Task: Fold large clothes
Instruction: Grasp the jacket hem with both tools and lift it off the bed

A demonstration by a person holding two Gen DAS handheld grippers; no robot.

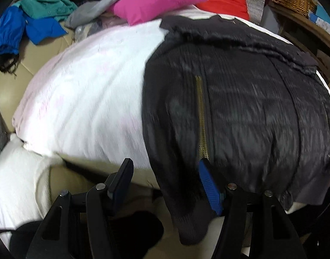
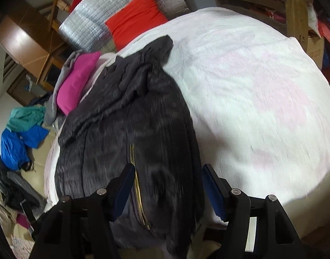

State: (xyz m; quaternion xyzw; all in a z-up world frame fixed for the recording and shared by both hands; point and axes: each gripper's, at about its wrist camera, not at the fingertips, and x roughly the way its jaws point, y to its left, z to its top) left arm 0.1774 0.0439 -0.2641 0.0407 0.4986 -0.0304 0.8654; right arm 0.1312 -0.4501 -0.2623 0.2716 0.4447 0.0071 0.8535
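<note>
The dark grey ribbed zip-up jacket lies spread and not yet folded on the fluffy white blanket, its hem overhanging the near edge, while the left gripper and right gripper hover unclenched, empty, with bare blanket either side for folding.

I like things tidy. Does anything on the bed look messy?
Yes. The dark jacket lies crooked: its top is bunched up, and its bottom end droops off the white blanket.
</note>
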